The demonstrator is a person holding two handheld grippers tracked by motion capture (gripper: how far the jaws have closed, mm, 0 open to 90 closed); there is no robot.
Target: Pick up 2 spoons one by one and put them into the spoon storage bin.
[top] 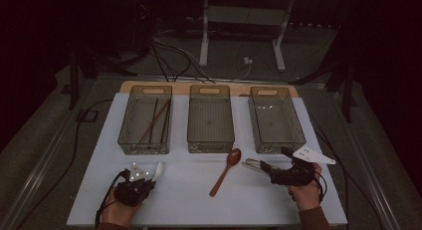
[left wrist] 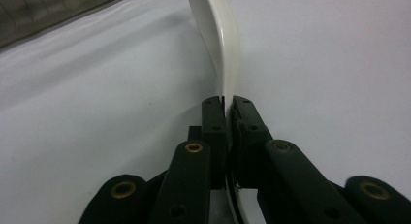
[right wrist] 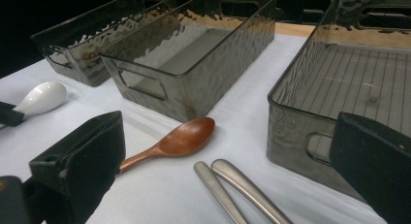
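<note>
A white ceramic spoon (left wrist: 220,37) lies on the white table sheet, and my left gripper (left wrist: 225,102) is shut on its handle. From above, that gripper (top: 147,177) sits near the front left with the spoon's bowl (top: 158,170) poking out toward the bins. My right gripper (right wrist: 228,185) stands open and wide, with two metal utensil handles (right wrist: 242,187) lying between its jaws, untouched. From above, it (top: 272,161) is at the front right, just behind the metal utensils (top: 251,164). A brown wooden spoon (top: 225,171) lies between the two hands.
Three smoky clear bins stand in a row at the back: the left bin (top: 130,140) holds chopsticks (top: 155,119), the middle bin (top: 210,144) and right bin (top: 293,140) look empty. The right bin's wall (right wrist: 295,132) is close to my right jaw.
</note>
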